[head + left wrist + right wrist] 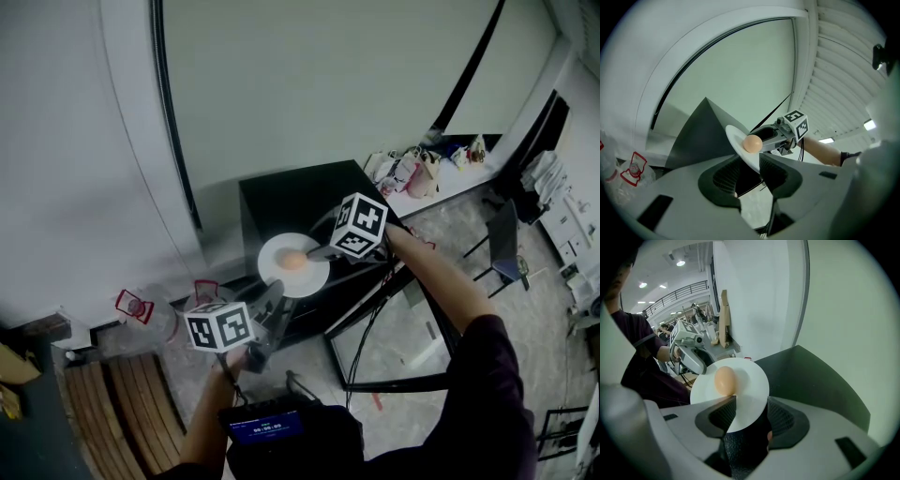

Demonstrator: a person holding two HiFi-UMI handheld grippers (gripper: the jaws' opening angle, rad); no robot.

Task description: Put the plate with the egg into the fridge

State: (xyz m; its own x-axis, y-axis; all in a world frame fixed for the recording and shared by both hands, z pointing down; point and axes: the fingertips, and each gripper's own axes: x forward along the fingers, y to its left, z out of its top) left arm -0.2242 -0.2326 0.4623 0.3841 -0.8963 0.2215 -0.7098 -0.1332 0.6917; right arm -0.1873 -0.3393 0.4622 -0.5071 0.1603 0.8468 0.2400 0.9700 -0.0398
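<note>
A white plate (314, 274) carrying a brown egg (293, 261) is held in the air over the front edge of a black box-shaped cabinet (291, 199). My right gripper (321, 253) is shut on the plate's right rim; in the right gripper view the rim (751, 380) runs down between the two fingers, with the egg (724, 380) just beyond them. My left gripper (273, 298) stands at the plate's lower left. In the left gripper view the plate's edge (738, 143) lies between wide-apart jaws, nearer the right finger (776, 171), and the pads do not press on it.
A large pale panel with a dark seal (173, 141) rises behind the cabinet. Plastic bottles with red labels (136, 306) stand on the floor at the left beside a wooden slatted bench (103, 412). Bags (412, 173) crowd a white ledge at the back right, with a black chair (502, 246) nearby.
</note>
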